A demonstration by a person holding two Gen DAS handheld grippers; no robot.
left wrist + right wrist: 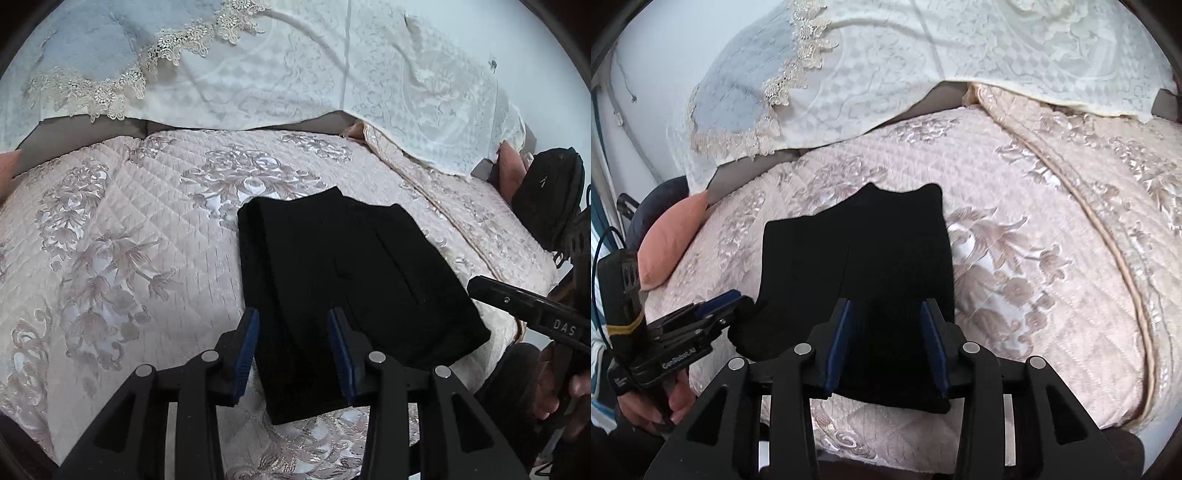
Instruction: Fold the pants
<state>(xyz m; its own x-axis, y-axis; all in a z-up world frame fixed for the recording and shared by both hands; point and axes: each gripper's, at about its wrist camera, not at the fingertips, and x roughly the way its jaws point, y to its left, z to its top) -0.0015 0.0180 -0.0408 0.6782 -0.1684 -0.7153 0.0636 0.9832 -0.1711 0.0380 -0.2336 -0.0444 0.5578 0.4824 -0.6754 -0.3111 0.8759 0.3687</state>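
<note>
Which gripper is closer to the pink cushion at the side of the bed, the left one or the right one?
Left. The left gripper is at the black pants' edge just below the pink cushion; the right gripper is over the pants' near end, farther away.

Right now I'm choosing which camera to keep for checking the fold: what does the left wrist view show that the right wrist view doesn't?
Only the left wrist view: the right gripper entering from the right edge, and a dark pouch beyond it.

Only the right wrist view: the left gripper beside the pants' near left corner, a pink cushion, and a white wall.

Both: folded black pants on the quilted bedspread, with a lace cover behind.
</note>
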